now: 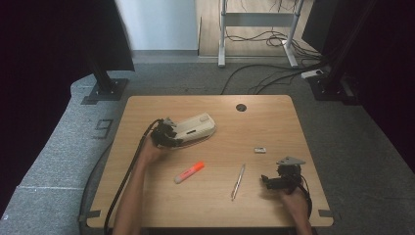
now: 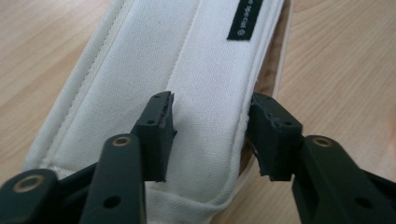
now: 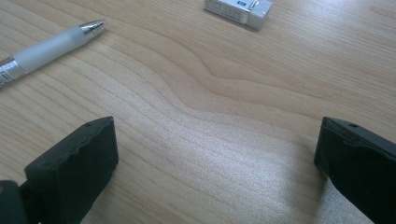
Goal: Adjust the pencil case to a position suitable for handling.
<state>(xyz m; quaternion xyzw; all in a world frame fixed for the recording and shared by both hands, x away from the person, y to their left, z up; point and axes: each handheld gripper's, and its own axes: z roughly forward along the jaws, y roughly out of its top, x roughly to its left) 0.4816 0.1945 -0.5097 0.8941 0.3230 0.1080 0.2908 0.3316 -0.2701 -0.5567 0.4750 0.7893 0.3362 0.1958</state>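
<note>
Your forearms come in from the bottom edge of the high view onto a light wood-grain table (image 1: pixel 274 122); its near edge is cut off by the frame. Your right gripper (image 1: pixel 279 180) sits low near the table's front right corner, jaws wide apart with nothing but bare wood between them. Just past it in the right gripper view lie a silver-tipped frosted pen (image 3: pixel 44 46), cut off at the left edge, and a small white and silver box-shaped eraser (image 3: pixel 238 9), cut off at the top; its print is too blurred to read. From above, the pen (image 1: pixel 238 181) lies left of that gripper and an orange highlighter with a white cap (image 1: pixel 189 172) lies mid-table.

Further in, your left gripper (image 1: pixel 164 134) is on the near end of a cream-white fabric pencil case (image 2: pixel 187 84), stitched seams running lengthwise, a black label at its far end with unreadable text. The case (image 1: pixel 195 127) lies flat on the left-centre of the table, long axis slanting away to the right. The jaws stand narrow: one pad rests on top of the fabric, the other hugs the side edge. You cannot tell whether they truly pinch it.

A round dark cable hole (image 1: pixel 241 107) sits near the far edge. Beyond are grey carpet floor (image 1: pixel 58 147), black stand bases, loose cables and white desk legs; both sides fall into darkness.
</note>
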